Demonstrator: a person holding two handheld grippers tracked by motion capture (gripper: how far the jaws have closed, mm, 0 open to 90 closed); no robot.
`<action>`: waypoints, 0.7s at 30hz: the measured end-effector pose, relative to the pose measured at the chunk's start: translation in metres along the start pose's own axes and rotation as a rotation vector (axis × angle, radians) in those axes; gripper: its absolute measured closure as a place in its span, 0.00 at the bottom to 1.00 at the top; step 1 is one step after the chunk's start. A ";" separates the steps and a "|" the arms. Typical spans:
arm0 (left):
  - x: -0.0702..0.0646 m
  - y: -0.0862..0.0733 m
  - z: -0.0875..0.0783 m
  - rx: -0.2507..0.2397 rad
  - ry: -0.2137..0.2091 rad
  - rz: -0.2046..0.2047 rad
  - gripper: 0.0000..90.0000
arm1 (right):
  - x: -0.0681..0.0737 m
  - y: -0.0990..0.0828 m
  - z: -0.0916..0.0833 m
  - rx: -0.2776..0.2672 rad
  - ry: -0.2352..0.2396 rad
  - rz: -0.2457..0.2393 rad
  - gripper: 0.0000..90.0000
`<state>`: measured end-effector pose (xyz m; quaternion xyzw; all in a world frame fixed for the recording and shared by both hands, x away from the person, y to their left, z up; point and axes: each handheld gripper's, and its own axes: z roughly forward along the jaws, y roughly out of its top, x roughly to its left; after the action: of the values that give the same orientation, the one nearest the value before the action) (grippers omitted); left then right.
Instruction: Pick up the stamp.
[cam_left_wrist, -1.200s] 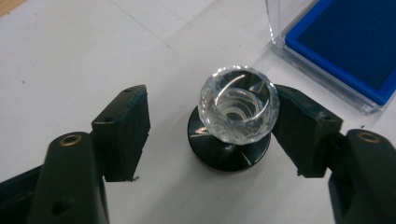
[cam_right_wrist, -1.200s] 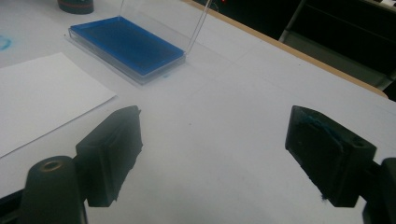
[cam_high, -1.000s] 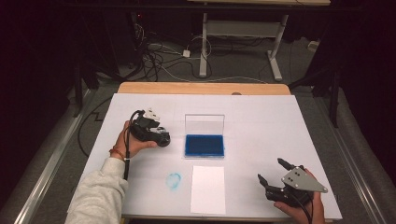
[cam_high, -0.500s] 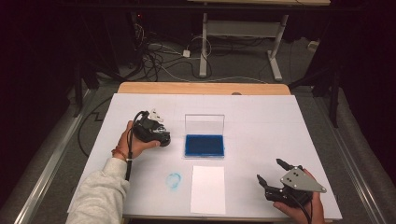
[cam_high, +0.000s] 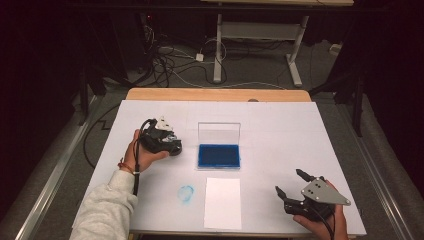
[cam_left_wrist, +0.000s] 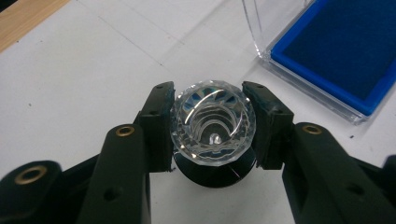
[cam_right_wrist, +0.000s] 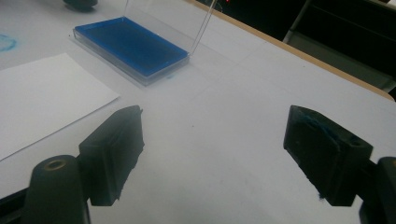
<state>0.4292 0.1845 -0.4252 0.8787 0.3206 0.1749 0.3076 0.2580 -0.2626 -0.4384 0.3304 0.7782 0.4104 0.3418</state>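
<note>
Gripping the faceted clear stamp (cam_left_wrist: 213, 127), our left gripper (cam_left_wrist: 213, 126) had just closed its jaws on the crystal handle, left of the open blue ink pad (cam_high: 218, 155) on the white table (cam_high: 280, 135). We saw white paper (cam_high: 222, 202), a blue smudge (cam_high: 186, 194) nearby, and our right gripper (cam_high: 290, 182) agape, empty

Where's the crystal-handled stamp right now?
In the left gripper view the stamp sits clamped between the left gripper pads, on the white table just left of the open blue ink pad.
</note>
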 end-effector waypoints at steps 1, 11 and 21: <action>0.000 0.000 -0.002 -0.007 -0.001 0.000 0.61 | 0.000 0.000 0.000 0.000 0.002 0.001 0.22; -0.005 -0.002 -0.020 -0.067 -0.017 0.007 0.61 | -0.002 0.001 0.005 0.001 0.012 0.008 0.21; -0.013 -0.003 -0.036 -0.140 -0.028 0.030 0.61 | -0.003 0.004 0.009 0.000 0.013 -0.002 0.20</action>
<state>0.3997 0.1930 -0.4014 0.8621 0.2902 0.1889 0.3700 0.2678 -0.2588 -0.4379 0.3269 0.7808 0.4120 0.3372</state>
